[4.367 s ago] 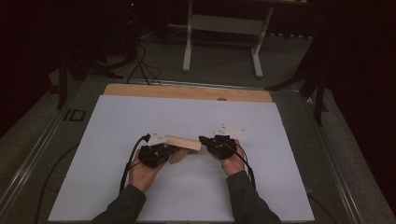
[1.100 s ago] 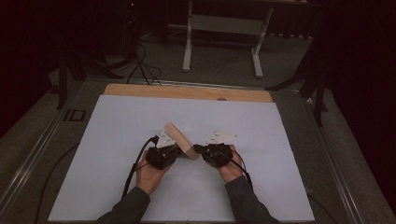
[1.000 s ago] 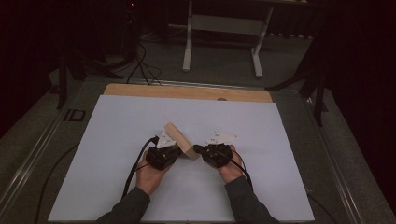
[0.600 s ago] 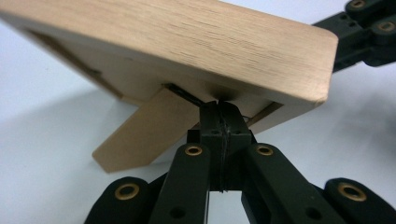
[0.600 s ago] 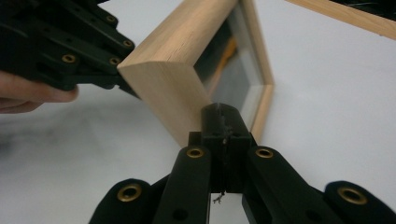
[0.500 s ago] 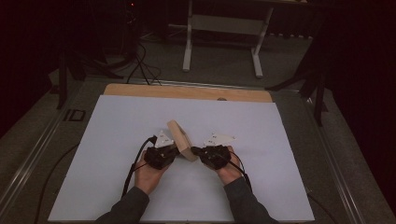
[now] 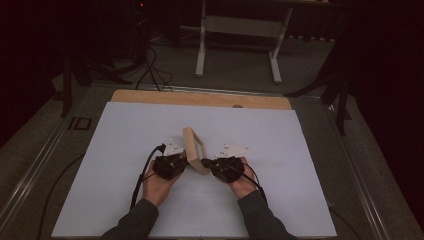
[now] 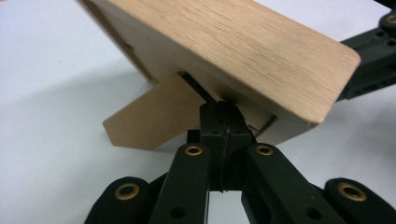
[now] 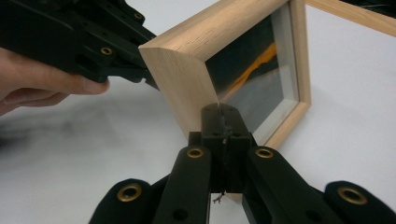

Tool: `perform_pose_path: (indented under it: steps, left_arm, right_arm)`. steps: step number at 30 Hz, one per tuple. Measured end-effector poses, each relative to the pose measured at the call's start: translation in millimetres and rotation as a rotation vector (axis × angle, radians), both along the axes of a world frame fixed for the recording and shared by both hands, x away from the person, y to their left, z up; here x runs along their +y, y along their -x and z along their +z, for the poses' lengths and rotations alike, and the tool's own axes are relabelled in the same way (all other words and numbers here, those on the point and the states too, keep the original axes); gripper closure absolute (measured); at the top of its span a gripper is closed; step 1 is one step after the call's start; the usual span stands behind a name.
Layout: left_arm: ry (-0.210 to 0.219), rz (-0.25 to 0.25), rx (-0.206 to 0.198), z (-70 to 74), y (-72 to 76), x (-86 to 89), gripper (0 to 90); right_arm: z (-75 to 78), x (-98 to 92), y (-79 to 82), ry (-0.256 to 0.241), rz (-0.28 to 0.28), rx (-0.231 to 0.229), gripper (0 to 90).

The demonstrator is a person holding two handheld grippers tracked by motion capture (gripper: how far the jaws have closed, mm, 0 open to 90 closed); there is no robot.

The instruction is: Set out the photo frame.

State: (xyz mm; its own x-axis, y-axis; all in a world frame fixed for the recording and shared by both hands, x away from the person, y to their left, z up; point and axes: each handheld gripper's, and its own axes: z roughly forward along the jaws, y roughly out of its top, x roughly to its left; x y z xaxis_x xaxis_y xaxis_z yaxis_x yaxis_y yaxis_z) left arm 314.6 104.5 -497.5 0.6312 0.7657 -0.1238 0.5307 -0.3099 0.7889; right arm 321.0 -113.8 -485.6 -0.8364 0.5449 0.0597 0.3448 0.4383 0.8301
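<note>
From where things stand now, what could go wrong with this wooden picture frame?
The light wooden picture frame stands tilted on the white table sheet, leaning on its thin back stand; the stand may fold or slide. Both the left gripper and right gripper pinch narrow edges; a slip could drop it, glass down.

At frame centre the picture frame (image 7: pixel 194 150) stands on the table (image 7: pixel 300 150), left gripper (image 7: pixel 181 163) left, right gripper (image 7: pixel 206 163) right.

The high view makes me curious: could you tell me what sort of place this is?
Probably a lab or recording workspace: a table under a white sheet, cables on the dark floor, and a metal stand behind. A picture frame stands between two claws.
</note>
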Motion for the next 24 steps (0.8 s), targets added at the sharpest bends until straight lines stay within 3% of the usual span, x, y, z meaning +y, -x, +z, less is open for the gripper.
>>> perform_pose_path:
  steps: [12, 24]
  left_arm:
    - [0.014, 0.032, 0.007, -3.7, -5.1, 10.3, 89.6]
    - [0.041, 0.089, 0.001, -3.0, -5.7, 27.4, 77.5]
  right_arm:
    - [-1.4, 11.8, 3.5, -0.009, 0.021, -0.007, 89.9]
    - [2.1, 6.7, 1.4, 0.005, -0.004, -0.03, 85.2]
